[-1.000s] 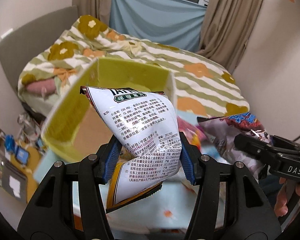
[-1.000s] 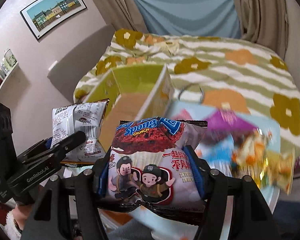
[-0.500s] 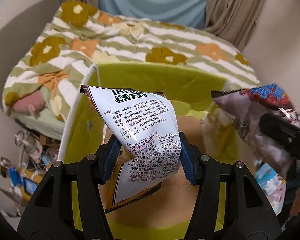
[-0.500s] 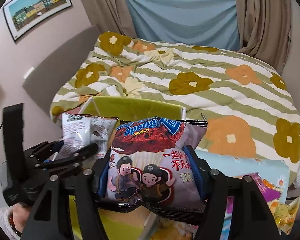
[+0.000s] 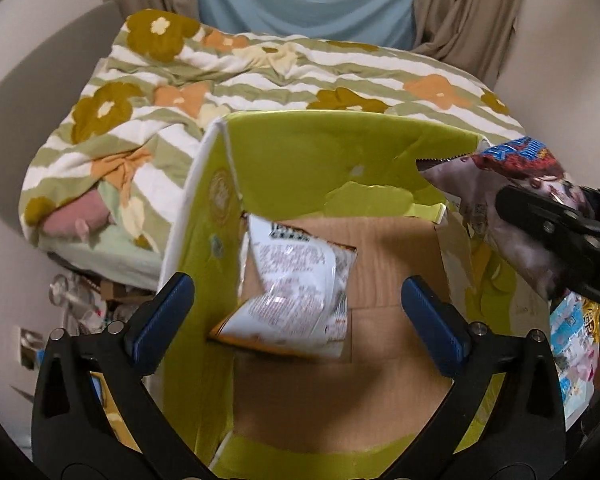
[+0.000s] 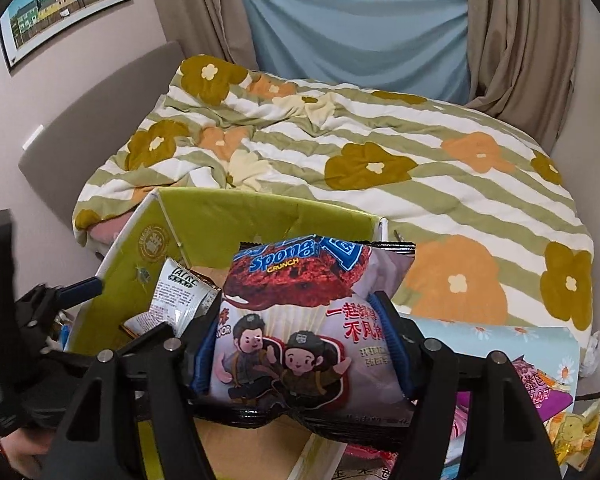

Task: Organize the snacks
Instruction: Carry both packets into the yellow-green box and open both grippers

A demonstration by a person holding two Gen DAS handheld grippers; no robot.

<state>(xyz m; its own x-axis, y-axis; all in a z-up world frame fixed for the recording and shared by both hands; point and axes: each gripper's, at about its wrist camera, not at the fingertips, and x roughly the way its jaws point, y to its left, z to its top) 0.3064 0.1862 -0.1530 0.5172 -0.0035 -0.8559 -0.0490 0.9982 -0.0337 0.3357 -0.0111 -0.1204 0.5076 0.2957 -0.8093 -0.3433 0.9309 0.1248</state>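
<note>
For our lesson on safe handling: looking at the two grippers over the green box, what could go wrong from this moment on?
1. The left gripper, jaws opening and clear of the white snack bag, hangs over the box; lowering it may crush the bag.
2. The right gripper squeezes the Sponge Crunch bag near the box's right wall; released here, it might catch the rim and fall outside.
3. The grippers are close together and could collide.

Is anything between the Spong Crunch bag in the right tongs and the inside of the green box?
Nothing visible blocks it. The Spong Crunch bag sits over the open green box, whose top is uncovered. The white snack bag inside leaves bare cardboard floor beside it.
</note>
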